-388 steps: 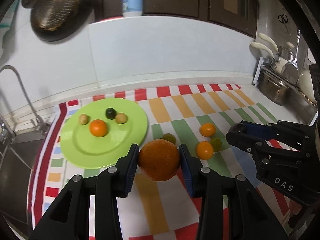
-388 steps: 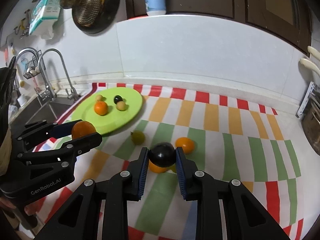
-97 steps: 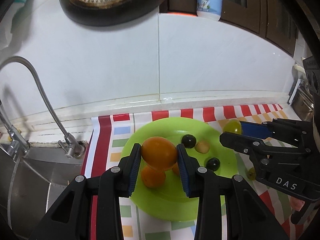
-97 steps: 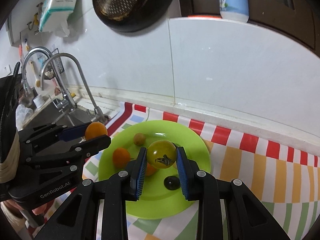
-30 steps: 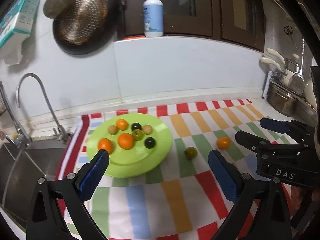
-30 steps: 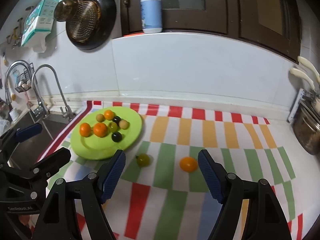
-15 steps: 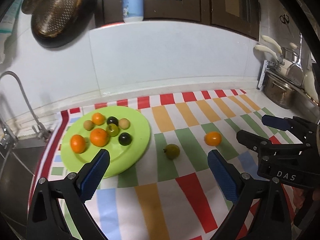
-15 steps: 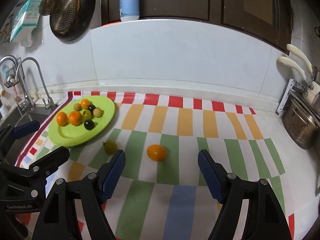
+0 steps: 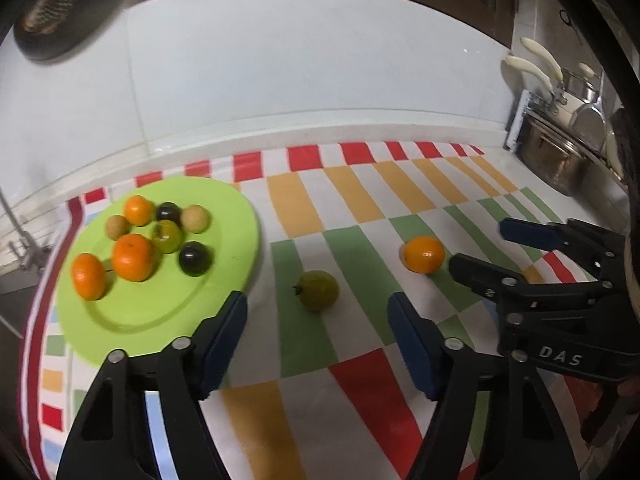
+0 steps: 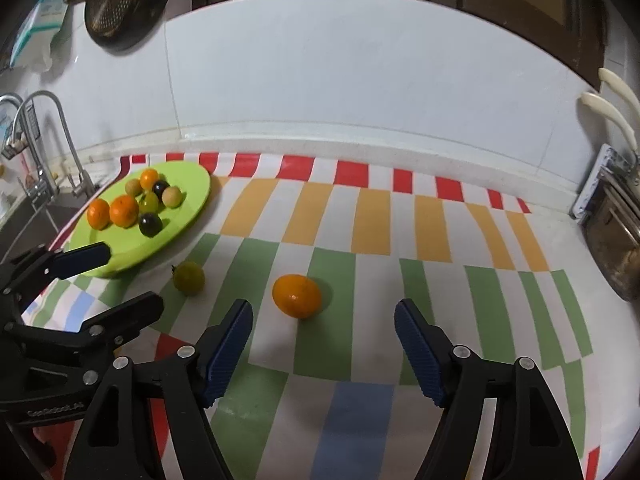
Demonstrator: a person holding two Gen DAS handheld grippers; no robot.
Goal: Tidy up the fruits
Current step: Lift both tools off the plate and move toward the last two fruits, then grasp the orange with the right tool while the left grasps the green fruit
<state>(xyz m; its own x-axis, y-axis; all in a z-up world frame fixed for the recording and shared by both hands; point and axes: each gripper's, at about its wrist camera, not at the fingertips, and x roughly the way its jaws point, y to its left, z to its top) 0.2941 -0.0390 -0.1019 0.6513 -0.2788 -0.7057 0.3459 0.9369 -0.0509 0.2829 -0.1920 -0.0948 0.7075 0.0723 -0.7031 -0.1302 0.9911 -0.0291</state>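
Observation:
A green plate (image 9: pixel 224 216) (image 10: pixel 192 196) at the left of the striped cloth holds several fruits: oranges, dark plums, pale round fruits and a yellow-green one. A green fruit (image 9: pixel 318 290) (image 10: pixel 189 277) and an orange (image 9: pixel 424 255) (image 10: pixel 297 295) lie loose on the cloth. My left gripper (image 9: pixel 318 344) is open and empty, just short of the green fruit; it also shows in the right wrist view (image 10: pixel 116 280). My right gripper (image 10: pixel 323 344) is open and empty, just short of the orange; it also shows in the left wrist view (image 9: pixel 480 248).
A sink with a tap (image 10: pixel 48 140) lies left of the cloth. A metal pot (image 9: pixel 560 160) and a utensil rack stand at the right. A white tiled wall runs behind, with a strainer (image 10: pixel 116 0) hanging on it.
Both grippers have moved down and forward toward the two loose fruits, which now look larger and nearer. Both stay open and empty. The fruits have not moved.

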